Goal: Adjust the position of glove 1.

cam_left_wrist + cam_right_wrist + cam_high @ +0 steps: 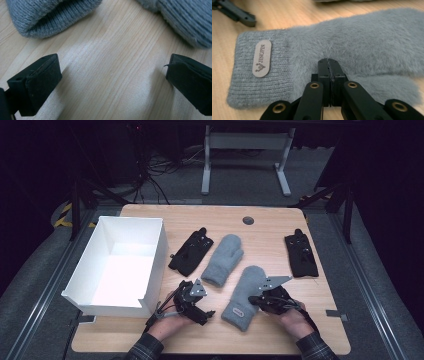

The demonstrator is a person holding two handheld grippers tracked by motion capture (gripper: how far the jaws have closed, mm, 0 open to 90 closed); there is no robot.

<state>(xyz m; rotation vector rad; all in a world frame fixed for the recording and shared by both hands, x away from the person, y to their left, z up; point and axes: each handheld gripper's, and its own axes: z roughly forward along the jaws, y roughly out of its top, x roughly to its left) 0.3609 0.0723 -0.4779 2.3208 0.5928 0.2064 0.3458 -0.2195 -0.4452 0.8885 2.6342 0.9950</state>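
Right tool (329, 65) closed against grey mitten (367, 40); cuff label (261, 58) reads "JINGPIN".

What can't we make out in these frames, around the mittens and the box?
- Whether the right hand-held gripper pinches any fleece of the near mitten: right gripper view, jaws shut tip to tip, contact hidden by fuzz.
- Far mitten: left gripper view, cut off by the top edge.
- White box floor: high view, near wall hides part and glare washes it out.
- Black gloves: high view, too small for detail.
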